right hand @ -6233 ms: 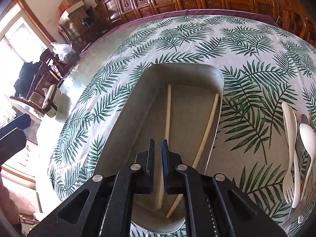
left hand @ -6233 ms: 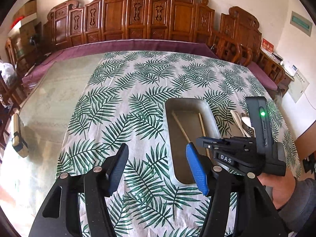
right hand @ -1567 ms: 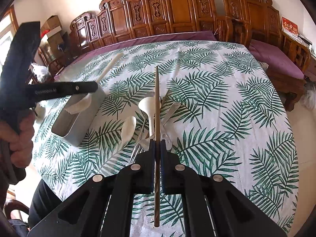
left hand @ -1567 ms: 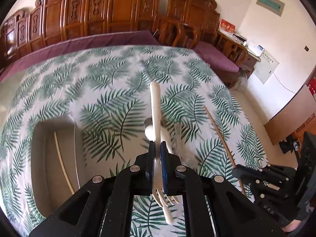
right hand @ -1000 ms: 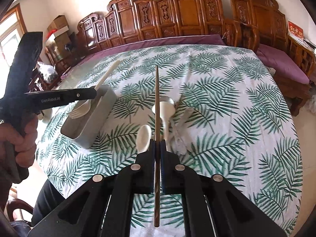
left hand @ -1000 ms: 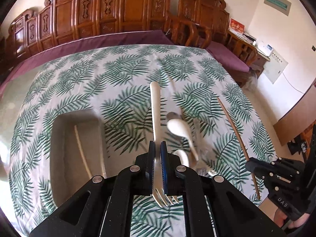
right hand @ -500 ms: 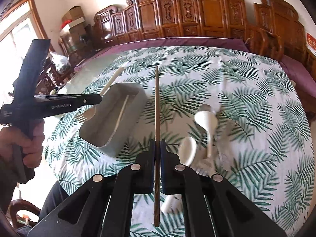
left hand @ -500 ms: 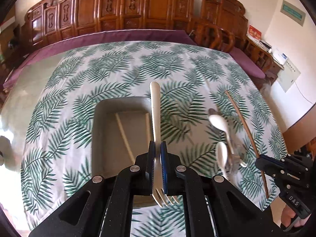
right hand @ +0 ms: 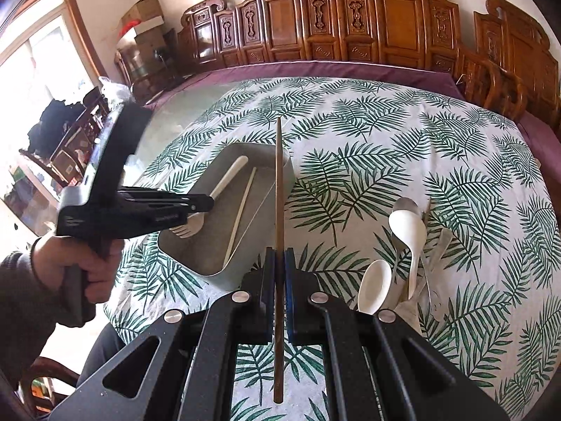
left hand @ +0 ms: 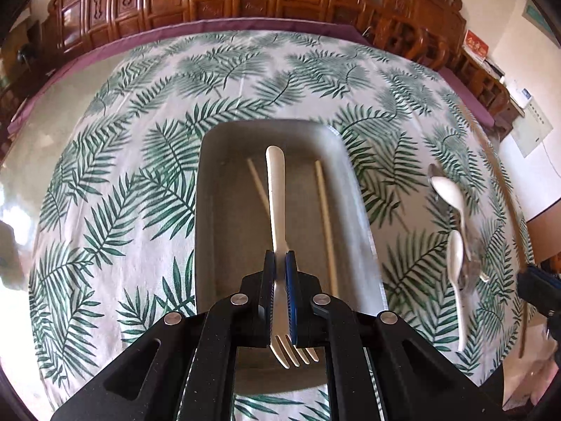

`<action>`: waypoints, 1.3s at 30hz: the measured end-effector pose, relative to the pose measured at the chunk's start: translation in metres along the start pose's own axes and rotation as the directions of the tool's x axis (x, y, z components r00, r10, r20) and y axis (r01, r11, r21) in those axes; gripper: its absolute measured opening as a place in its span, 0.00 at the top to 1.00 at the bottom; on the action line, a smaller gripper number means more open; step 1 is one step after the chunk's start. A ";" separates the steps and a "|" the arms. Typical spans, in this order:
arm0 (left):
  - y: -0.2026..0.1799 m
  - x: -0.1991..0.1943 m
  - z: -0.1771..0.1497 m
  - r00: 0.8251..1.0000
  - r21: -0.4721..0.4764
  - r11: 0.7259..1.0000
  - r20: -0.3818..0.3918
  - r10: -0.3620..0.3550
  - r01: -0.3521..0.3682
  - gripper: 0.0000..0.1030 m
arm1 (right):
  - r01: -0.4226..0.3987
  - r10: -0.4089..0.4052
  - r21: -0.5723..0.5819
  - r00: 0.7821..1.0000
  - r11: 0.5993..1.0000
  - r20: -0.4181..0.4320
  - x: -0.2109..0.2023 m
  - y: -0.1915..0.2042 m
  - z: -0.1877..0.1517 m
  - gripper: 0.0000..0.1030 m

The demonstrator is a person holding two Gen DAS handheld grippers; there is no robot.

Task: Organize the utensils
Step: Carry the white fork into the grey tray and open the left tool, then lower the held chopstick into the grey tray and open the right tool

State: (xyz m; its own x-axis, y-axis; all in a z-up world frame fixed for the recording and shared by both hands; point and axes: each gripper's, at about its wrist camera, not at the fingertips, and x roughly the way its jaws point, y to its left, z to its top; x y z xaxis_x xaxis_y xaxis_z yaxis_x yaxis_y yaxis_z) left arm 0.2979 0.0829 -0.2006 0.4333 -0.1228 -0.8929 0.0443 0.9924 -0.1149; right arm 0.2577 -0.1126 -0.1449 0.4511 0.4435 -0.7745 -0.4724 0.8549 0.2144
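Left gripper (left hand: 279,263) clamps fork (left hand: 275,203) over tray (left hand: 214,161) | right gripper (right hand: 279,263) pinches chopstick (right hand: 278,189), seemingly beside tray

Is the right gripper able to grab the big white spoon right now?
Probably not yet. The right gripper is shut on a brown chopstick, so its jaws are full. The white spoon lies uncovered on the tablecloth nearby; once the chopstick is dropped, nothing seems to block it.

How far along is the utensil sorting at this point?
Partly done. Two pale chopsticks already lie in the grey tray. In hand: the left gripper holds a white fork over the tray, and the right gripper holds a dark chopstick. Left: white spoons and other cutlery on the tablecloth.
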 end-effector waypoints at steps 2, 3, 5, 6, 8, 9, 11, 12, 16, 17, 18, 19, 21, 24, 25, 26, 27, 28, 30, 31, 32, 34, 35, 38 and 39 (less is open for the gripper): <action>0.003 0.006 0.000 1.000 -0.005 1.000 -0.009 -0.001 0.001 0.95 | 0.002 -0.002 -0.002 1.000 1.000 -0.005 0.001 0.002 0.001 0.94; 0.004 0.008 0.000 1.000 -0.006 1.000 -0.012 -0.001 0.001 0.95 | 0.003 -0.003 -0.002 1.000 1.000 -0.008 0.002 0.002 0.002 0.94; 0.006 0.012 0.000 1.000 -0.009 1.000 -0.021 -0.003 0.003 0.95 | 0.003 -0.003 -0.002 1.000 1.000 -0.012 0.004 0.003 0.004 0.94; 0.007 0.013 -0.001 1.000 -0.009 1.000 -0.023 -0.003 0.003 0.95 | 0.002 -0.002 -0.003 1.000 1.000 -0.014 0.005 0.004 0.004 0.94; 0.008 0.013 -0.001 1.000 -0.009 1.000 -0.025 -0.005 0.005 0.94 | 0.003 -0.003 -0.007 1.000 1.000 -0.017 0.007 0.006 0.005 0.94; 0.008 0.012 -0.002 1.000 -0.010 1.000 -0.024 -0.007 0.007 0.94 | 0.003 -0.003 -0.009 1.000 1.000 -0.020 0.008 0.008 0.005 0.94; 0.011 0.007 -0.003 1.000 -0.011 1.000 -0.016 -0.013 0.013 0.91 | 0.002 -0.002 -0.014 1.000 1.000 -0.023 0.010 0.012 0.007 0.94; 0.012 0.004 -0.004 1.000 -0.011 1.000 -0.010 -0.016 0.015 0.87 | 0.001 -0.001 -0.018 1.000 1.000 -0.024 0.011 0.015 0.008 0.94; 0.018 -0.019 -0.007 0.999 -0.004 1.000 0.033 -0.010 0.010 0.85 | -0.008 0.007 -0.023 1.000 1.000 -0.027 0.018 0.024 0.011 0.94; 0.020 -0.024 -0.008 0.999 -0.002 1.000 0.043 -0.009 0.009 0.85 | -0.011 0.010 -0.026 1.000 1.000 -0.029 0.020 0.027 0.012 0.94; 0.022 -0.030 -0.010 0.998 0.000 1.000 0.055 -0.007 0.007 0.84 | -0.014 0.013 -0.028 0.999 1.000 -0.029 0.022 0.030 0.013 0.94; 0.025 -0.038 -0.012 0.998 0.003 1.000 0.070 -0.003 0.003 0.82 | -0.019 0.018 -0.029 0.999 0.999 -0.031 0.024 0.034 0.014 0.94; 0.028 -0.048 -0.014 0.996 0.006 1.000 0.092 0.007 -0.008 0.78 | -0.028 0.027 -0.029 0.999 0.999 -0.034 0.029 0.039 0.015 0.94; 0.037 -0.063 -0.018 0.993 0.000 1.000 0.120 0.014 -0.014 0.73 | -0.045 0.044 -0.025 0.998 0.999 -0.038 0.038 0.048 0.018 0.94; 0.039 -0.067 -0.019 0.992 -0.004 1.000 0.128 0.015 -0.014 0.71 | -0.051 0.050 -0.020 0.998 0.999 -0.040 0.040 0.050 0.020 0.94; 0.042 -0.072 -0.020 0.991 -0.008 1.000 0.135 0.018 -0.017 0.67 | -0.059 0.058 -0.013 0.997 0.998 -0.044 0.044 0.052 0.021 0.94; 0.045 -0.076 -0.021 0.989 -0.010 1.000 0.143 0.021 -0.020 0.62 | -0.064 0.064 -0.008 0.997 0.998 -0.047 0.048 0.054 0.022 0.94; 0.047 -0.082 -0.022 0.988 -0.012 1.000 0.153 0.026 -0.024 0.59 | -0.071 0.071 0.000 0.996 0.997 -0.049 0.051 0.055 0.024 0.94; 0.050 -0.089 -0.024 0.985 -0.013 0.999 0.168 0.032 -0.031 0.47 | -0.085 0.086 0.019 0.995 0.996 -0.054 0.058 0.056 0.027 0.94; 0.052 -0.094 -0.025 0.983 -0.013 0.999 0.179 0.038 -0.036 0.44 | -0.092 0.094 0.030 0.994 0.995 -0.055 0.062 0.056 0.029 0.94; 0.052 -0.097 -0.025 0.982 -0.014 0.999 0.185 0.041 -0.039 0.36 | -0.099 0.102 0.044 0.993 0.994 -0.055 0.067 0.056 0.031 0.94; 0.055 -0.105 -0.027 0.978 -0.018 0.999 0.203 0.044 -0.041 0.28 | -0.112 0.116 0.069 0.992 0.991 -0.055 0.076 0.054 0.036 0.94; 0.057 -0.109 -0.029 0.977 -0.021 0.999 0.210 0.044 -0.040 0.26 | -0.119 0.123 0.077 0.991 0.990 -0.054 0.079 0.054 0.037 0.94; 0.061 -0.115 -0.031 0.974 -0.029 0.999 0.223 0.049 -0.044 0.19 | -0.121 0.126 0.094 0.991 0.988 -0.054 0.091 0.055 0.043 0.94; 0.063 -0.117 -0.032 0.973 -0.032 0.999 0.227 0.049 -0.042 0.19 | -0.127 0.133 0.105 0.990 0.986 -0.054 0.096 0.054 0.045 0.94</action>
State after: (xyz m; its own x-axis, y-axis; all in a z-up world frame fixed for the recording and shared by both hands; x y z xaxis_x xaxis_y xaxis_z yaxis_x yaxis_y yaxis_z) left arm 0.2213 0.1591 -0.1170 0.6281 -0.0688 -0.7751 -0.0028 0.9959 -0.0907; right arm 0.3094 -0.0117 -0.1813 0.3428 0.5384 -0.7698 -0.4434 0.8152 0.3727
